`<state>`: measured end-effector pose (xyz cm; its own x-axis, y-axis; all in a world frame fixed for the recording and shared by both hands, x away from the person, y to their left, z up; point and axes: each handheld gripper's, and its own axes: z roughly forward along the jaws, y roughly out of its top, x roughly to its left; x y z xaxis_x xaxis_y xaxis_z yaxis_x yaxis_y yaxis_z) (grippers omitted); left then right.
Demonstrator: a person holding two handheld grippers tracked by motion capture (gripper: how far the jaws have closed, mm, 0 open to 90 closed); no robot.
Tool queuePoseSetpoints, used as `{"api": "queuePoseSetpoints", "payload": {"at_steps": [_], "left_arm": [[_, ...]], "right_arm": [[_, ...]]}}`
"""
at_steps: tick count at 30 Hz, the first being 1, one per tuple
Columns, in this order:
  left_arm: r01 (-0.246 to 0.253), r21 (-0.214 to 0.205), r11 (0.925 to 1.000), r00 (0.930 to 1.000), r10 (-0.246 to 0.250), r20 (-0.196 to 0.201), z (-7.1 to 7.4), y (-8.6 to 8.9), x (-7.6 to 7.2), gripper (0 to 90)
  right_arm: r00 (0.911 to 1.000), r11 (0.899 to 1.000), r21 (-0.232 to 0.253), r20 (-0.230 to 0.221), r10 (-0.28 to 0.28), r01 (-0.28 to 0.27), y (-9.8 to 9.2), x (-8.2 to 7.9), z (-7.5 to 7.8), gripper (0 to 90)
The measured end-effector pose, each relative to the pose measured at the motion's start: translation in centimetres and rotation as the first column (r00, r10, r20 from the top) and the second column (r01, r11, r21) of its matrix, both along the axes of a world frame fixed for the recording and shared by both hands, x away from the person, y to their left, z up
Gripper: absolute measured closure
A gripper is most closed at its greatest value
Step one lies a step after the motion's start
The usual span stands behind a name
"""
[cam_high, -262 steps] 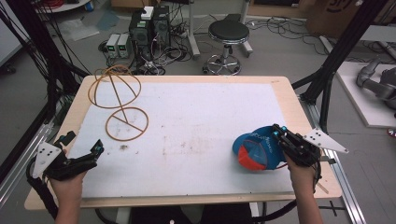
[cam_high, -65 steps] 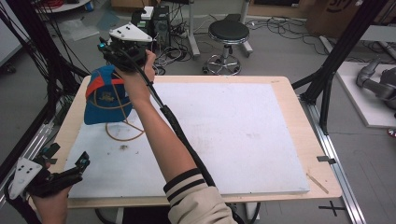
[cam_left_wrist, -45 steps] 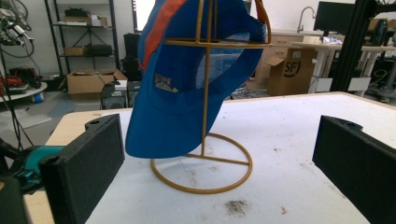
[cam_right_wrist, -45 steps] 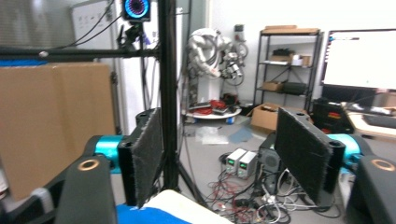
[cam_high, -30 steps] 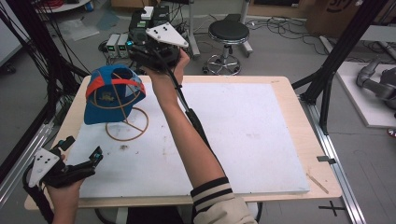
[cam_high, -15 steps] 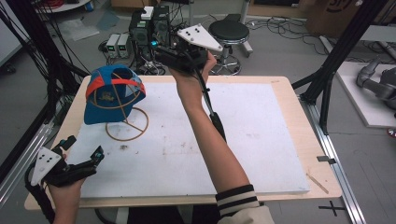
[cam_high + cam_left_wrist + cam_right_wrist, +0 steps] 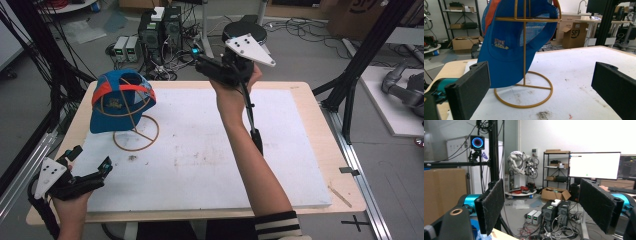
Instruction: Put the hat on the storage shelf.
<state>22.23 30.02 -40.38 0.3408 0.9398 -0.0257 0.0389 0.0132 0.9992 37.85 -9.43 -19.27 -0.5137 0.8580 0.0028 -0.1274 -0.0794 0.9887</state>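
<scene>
Cap (image 7: 121,101) clear of both jaws

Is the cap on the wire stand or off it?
On it: the blue cap hangs over the wire stand, whose hoops show through; both grippers are clear of it.

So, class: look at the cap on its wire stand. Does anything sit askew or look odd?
Yes. The blue cap hangs lopsided on the wire stand, slumped toward the table's left edge with its opening facing up, so part of the wire dome stays uncovered.

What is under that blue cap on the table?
A yellow wire stand holds up the blue cap: its upright post and ring base show on the white board. The cap covers most of its domed top.
</scene>
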Motion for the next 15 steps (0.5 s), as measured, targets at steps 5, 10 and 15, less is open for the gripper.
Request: {"api": "queuePoseSetpoints", "payload": {"at_steps": [5, 10, 15], "left_arm": [[0.001, 0.001, 1.0, 1.0, -0.001, -0.001, 0.0, -0.1, 0.1, 2.5], [0.0, 0.005, 1.0, 1.0, 0.0, -0.005, -0.1, -0.2, 0.1, 2.5], [0.0, 0.002, 1.0, 1.0, 0.0, -0.005, -0.1, -0.3, 0.2, 2.5]], "right_arm": [[0.9993, 1.0, 0.003, 0.023, -0.028, 0.028, -2.4, -1.0, -0.1, 21.6], [0.9976, 0.998, 0.006, 0.023, -0.065, 0.065, -5.3, -2.0, -0.7, 21.6], [0.9953, 0.996, 0.011, 0.024, -0.094, 0.094, -7.5, -2.8, -1.5, 21.6]]}}
